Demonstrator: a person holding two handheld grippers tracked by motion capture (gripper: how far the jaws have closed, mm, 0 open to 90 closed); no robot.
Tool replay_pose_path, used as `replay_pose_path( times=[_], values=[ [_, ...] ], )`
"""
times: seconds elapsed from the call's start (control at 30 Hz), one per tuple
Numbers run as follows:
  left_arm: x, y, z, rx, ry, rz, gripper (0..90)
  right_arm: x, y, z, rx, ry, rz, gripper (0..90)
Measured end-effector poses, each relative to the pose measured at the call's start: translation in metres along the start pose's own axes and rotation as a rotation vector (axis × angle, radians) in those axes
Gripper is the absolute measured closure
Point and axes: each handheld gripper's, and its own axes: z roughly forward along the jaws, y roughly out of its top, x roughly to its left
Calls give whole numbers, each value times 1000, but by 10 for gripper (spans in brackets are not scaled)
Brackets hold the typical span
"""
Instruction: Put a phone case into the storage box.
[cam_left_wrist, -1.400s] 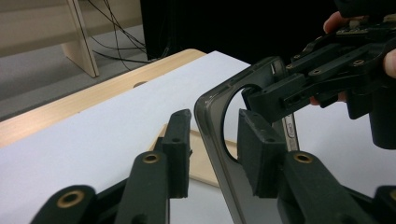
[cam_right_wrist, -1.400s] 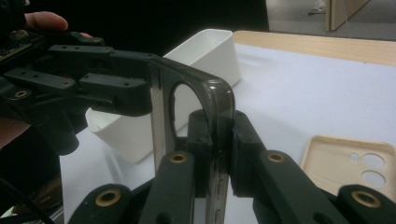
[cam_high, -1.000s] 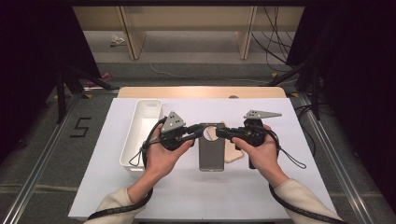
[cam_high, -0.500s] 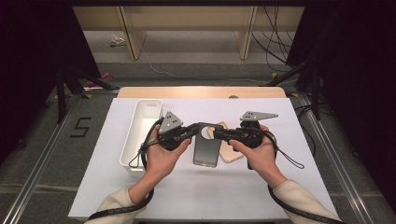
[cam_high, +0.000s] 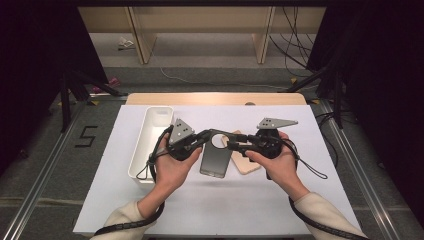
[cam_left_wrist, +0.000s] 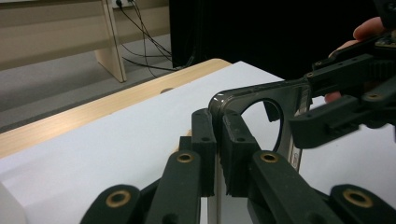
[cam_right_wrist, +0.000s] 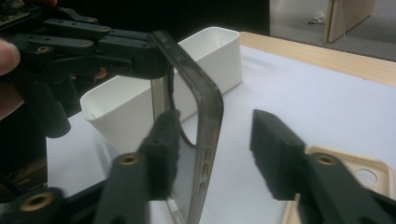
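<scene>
Phone case (cam_high: 216, 159) above white-covered table (cam_high: 210, 210)

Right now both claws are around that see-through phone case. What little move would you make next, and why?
Probably close the right gripper on the phone case. Its jaws stand open around the case's edge, while the left gripper alone pinches the top corner, holding the case raised above the table.

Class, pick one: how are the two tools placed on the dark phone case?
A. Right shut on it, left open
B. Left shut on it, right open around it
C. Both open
B: the left tool pinches the dark phone case; the right tool gapes.
</scene>
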Motion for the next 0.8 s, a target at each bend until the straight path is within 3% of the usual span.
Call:
replay_pose_path(
  times=[0.1, 0.37, 0.8],
  values=[
    [3, 1, -1, -3, 12, -1, 842, 1, 0, 2, -4, -2, -22, 329],
    [10, 3, -5, -17, 30, -2, 843, 3, -1, 2, -1, 18, -67, 186],
    [16, 8, -10, -43, 28, 4, 843, -5, -17, -12, 9, -23, -98, 160]
  ],
)
